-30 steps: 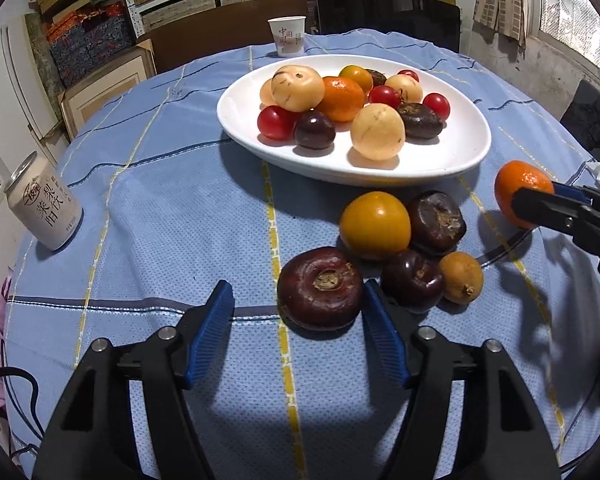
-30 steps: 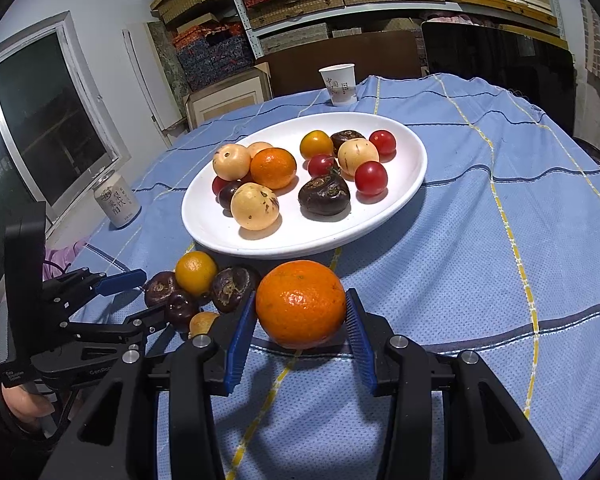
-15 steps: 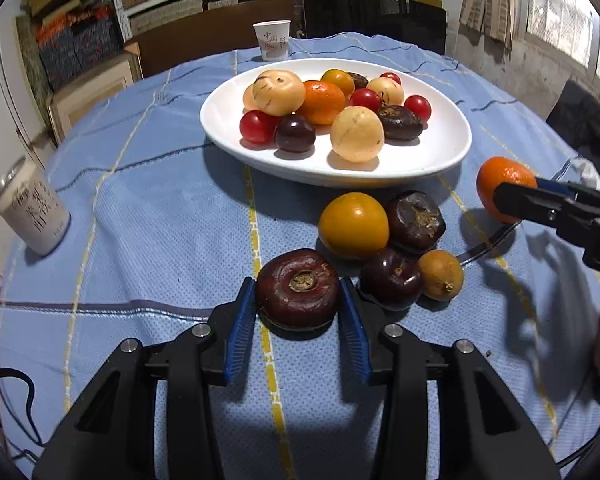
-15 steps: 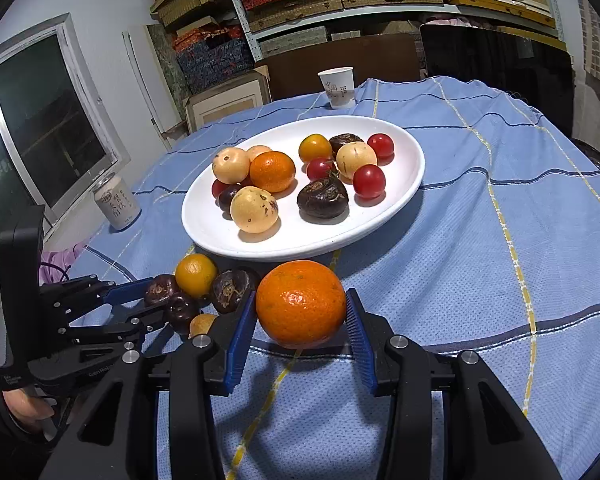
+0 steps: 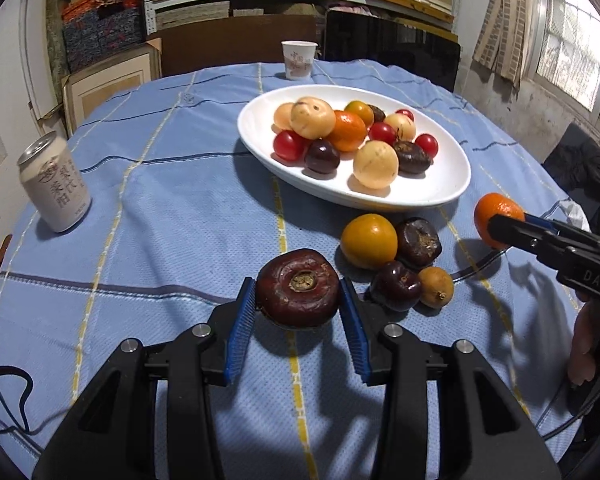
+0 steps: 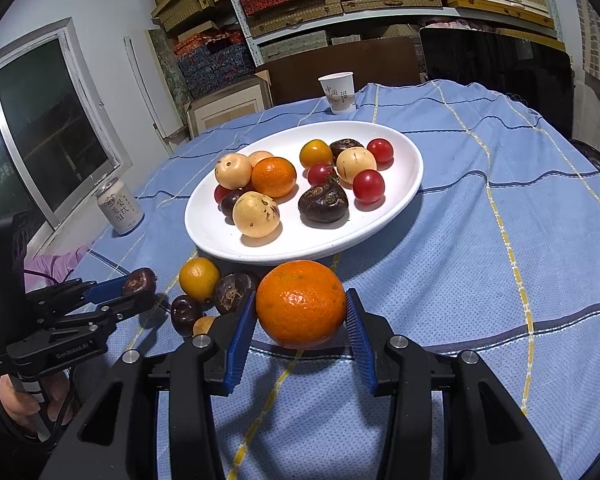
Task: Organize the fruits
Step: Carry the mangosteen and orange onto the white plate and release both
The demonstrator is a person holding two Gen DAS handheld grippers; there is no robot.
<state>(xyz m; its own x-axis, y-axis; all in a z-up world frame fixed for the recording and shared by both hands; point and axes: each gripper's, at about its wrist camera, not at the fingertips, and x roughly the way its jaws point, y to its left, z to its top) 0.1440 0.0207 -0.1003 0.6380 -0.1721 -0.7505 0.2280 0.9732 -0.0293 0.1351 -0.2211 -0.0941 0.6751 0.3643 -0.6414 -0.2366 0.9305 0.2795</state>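
While both tools are held over the blue checked tablecloth (image 5: pixel 172 216), each is seen clamped on a fruit. L gripper (image 5: pixel 298 312): blue pads pressed against both sides of a dark maroon flattish fruit (image 5: pixel 298 288), stem scar up; whether it is lifted off the cloth can't be told. R gripper (image 6: pixel 301 322): pinched on an orange mandarin (image 6: pixel 300 304), pads touching its L and R sides, just in front of the white oval plate (image 6: pixel 400 196).

Plate is loaded w/ mixed fruit: pale yellow round ones, a 2nd mandarin (image 6: pixel 274 176), red cherry tomatoes, dark brown/purple pcs. On the cloth btw the two grippers a loose cluster is seen: yellow-orange round fruit (image 5: pixel 368 240), dark wrinkled fruit (image 5: pixel 418 242) touching it, small dark plum-like fruit (image 5: pixel 396 290), small tan fruit (image 5: pixel 436 292) beside that. All near the plate's front rim, not on it.

Drink can (image 5: pixel 56 184) is stood upright at the far L of the table; paper cup (image 5: pixel 298 59) upright behind the plate.
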